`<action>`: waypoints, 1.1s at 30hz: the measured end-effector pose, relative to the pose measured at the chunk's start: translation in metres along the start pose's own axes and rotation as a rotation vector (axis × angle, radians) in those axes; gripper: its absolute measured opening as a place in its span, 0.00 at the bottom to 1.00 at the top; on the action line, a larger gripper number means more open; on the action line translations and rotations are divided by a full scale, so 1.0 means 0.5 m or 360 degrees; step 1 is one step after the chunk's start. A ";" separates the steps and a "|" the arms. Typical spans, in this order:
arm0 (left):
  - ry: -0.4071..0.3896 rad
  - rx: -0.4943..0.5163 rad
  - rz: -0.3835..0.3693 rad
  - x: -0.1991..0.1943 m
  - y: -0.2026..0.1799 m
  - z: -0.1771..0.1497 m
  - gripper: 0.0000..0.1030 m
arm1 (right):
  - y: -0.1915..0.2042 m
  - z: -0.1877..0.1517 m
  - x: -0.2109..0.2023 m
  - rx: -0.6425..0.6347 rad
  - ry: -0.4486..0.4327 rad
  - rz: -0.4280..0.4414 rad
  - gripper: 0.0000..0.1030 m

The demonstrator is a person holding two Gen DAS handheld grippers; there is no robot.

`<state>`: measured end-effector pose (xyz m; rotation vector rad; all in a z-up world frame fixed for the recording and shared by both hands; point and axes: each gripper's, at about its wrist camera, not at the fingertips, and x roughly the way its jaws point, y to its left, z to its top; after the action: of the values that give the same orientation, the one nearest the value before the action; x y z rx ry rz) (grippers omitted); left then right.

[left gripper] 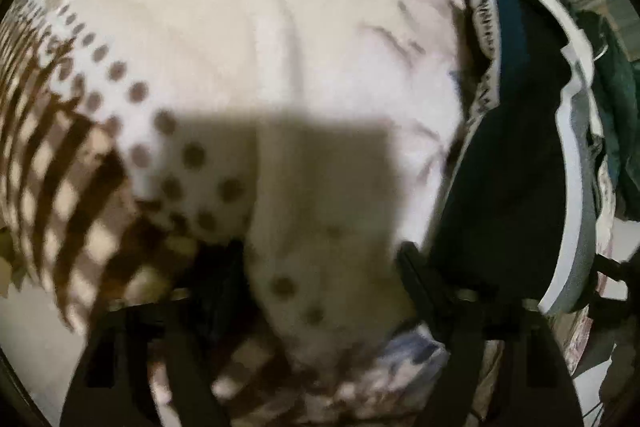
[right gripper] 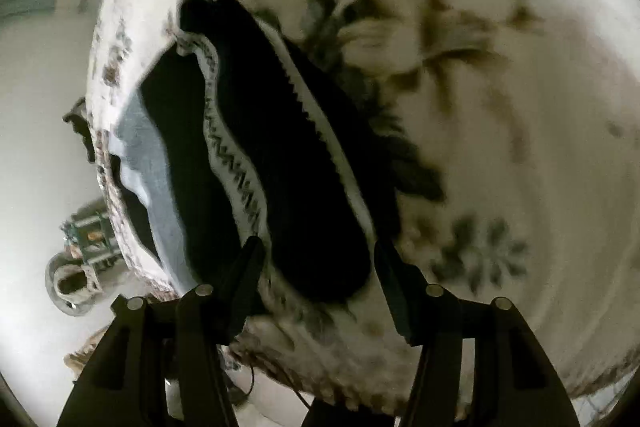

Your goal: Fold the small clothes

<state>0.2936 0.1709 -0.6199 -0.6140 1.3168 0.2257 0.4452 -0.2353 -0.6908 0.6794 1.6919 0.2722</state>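
Note:
A white garment with brown dots (left gripper: 192, 155) lies spread on the flowered bedsheet (left gripper: 280, 7), and a brown-and-white checked cloth (left gripper: 80, 187) lies at its left. My left gripper (left gripper: 318, 255) hangs over the dotted garment, jaws wide open and holding nothing. To the right lies a stack of dark folded clothes (left gripper: 512, 167) with white zigzag waistbands. In the right wrist view that dark stack (right gripper: 280, 147) rests on a grey garment (right gripper: 144, 155). My right gripper (right gripper: 318, 245) is open, its fingers either side of the stack's near end without visibly pressing it.
The bed's patterned edge (right gripper: 108, 163) runs down the left of the right wrist view, with pale floor beyond it. A round grey object (right gripper: 68, 283) and a greenish frame (right gripper: 88, 231) stand on that floor. Green cloth (left gripper: 624, 87) hangs past the stack.

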 end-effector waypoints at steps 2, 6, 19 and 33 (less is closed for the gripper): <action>0.0002 -0.0023 0.0000 0.015 -0.011 0.006 1.00 | 0.014 0.005 0.002 -0.0019 -0.0020 0.0032 0.19; -0.0008 -0.0003 0.0134 0.044 -0.051 0.017 1.00 | 0.060 -0.021 -0.083 -0.0229 -0.0283 -0.0027 0.17; -0.0142 -0.0114 -0.0082 -0.072 -0.053 0.086 1.00 | 0.001 0.061 -0.104 -0.0190 -0.0175 -0.0068 0.56; -0.0103 -0.0121 -0.0644 0.061 -0.177 0.357 0.35 | 0.123 0.263 0.020 -0.0352 -0.0125 0.0066 0.56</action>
<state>0.4936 0.1890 -0.6012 -0.9149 1.0987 -0.0364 0.5874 -0.2045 -0.6982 0.5538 1.5468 0.4493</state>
